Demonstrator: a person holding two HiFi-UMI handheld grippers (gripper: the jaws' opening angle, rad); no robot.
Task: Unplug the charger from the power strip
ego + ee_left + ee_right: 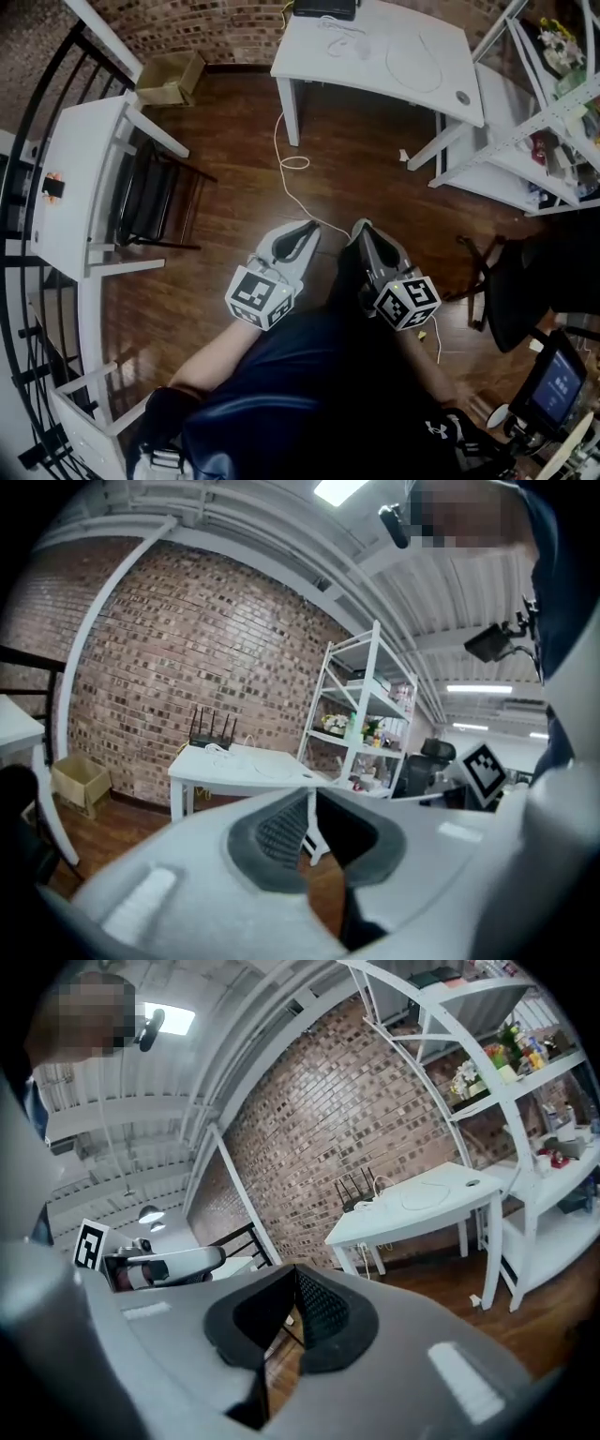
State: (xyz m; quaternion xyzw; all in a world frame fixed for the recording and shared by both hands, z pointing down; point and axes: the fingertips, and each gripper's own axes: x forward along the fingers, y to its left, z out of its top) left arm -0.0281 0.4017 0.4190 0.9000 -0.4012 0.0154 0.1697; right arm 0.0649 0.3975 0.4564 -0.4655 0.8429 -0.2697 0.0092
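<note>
Both grippers hang empty over the floor, well apart from the cabling at the far white surface.

The left gripper (pixel 306 231) and right gripper (pixel 362 228) sit side by side in front of the person's lap. Each one's fingers (pixel 281 832) are pressed together with nothing between them. Neither the charger nor the power strip can be picked out for certain. What shows is a small white lump (pixel 351 44) among thin white cable on the surface (pixel 309 52), near a black router (pixel 324 7) by the brick wall. A white cord (pixel 294 163) drops from that surface's near left corner, makes one loop on the wooden floor (pixel 234 197) and trails toward the grippers.
</note>
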